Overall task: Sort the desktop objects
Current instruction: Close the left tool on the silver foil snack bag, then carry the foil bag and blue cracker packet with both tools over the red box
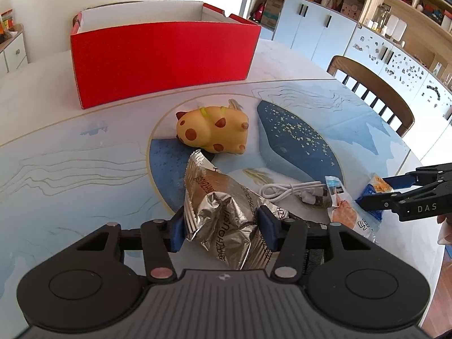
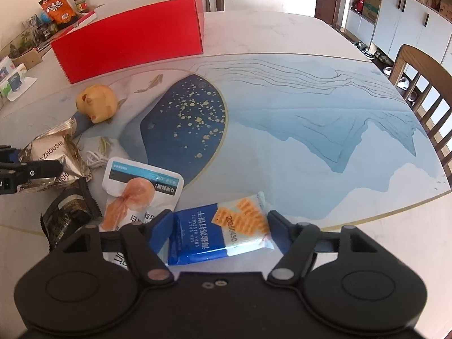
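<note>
My left gripper (image 1: 221,224) has its blue pads against both sides of a silver foil snack packet (image 1: 223,206), which rests on the table mat; it also shows in the right wrist view (image 2: 53,155). My right gripper (image 2: 219,227) straddles a blue and white soda biscuit packet (image 2: 220,231), its jaws wide apart and the right pad just clear of the packet. A white shrimp snack pouch (image 2: 141,189), a dark wrapper (image 2: 67,214), a white cable (image 1: 291,190) and a yellow spotted toy (image 1: 212,130) lie around. The red box (image 1: 158,56) stands at the back.
The table mat (image 2: 310,130) with a whale print covers the round table. Wooden chairs (image 1: 375,90) stand at the right edge. Snack bags and jars (image 2: 59,5) sit beyond the red box at the far left.
</note>
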Demonstrator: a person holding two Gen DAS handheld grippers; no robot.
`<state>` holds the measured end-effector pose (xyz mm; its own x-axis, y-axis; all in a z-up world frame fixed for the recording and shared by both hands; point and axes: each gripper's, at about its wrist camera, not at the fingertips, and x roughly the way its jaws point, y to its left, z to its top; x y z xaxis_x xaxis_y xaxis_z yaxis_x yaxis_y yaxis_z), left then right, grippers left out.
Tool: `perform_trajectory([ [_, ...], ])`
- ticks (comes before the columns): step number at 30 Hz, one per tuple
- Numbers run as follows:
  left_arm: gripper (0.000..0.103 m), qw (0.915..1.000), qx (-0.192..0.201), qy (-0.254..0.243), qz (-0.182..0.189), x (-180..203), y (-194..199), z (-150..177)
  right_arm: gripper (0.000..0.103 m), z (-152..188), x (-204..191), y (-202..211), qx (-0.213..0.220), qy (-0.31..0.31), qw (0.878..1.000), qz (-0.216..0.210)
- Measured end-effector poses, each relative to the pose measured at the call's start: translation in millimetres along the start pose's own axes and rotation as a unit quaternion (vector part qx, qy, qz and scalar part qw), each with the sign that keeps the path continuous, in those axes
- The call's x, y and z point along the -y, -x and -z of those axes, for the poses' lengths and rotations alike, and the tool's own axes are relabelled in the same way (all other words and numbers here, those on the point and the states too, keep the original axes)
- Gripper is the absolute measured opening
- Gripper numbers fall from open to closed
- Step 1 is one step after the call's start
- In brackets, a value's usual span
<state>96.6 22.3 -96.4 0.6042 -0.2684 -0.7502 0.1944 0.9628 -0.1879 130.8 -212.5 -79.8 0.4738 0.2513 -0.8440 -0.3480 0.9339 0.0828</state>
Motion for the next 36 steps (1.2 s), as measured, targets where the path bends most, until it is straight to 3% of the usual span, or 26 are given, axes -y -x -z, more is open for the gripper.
perform_trajectory([
  [18, 0.045, 0.9996, 0.024, 0.012, 0.0, -0.5, 31.1, -13.6, 0.064, -12.1, 1.2, 25.3, 0.03, -0.018, 0.999, -0.01],
  [36, 0.045, 0.997, 0.075, 0.017, -0.005, 3.1, 71.7, -66.8, 0.064, -87.5, -39.2, 66.9, 0.093, 0.026, 0.994, -0.051],
])
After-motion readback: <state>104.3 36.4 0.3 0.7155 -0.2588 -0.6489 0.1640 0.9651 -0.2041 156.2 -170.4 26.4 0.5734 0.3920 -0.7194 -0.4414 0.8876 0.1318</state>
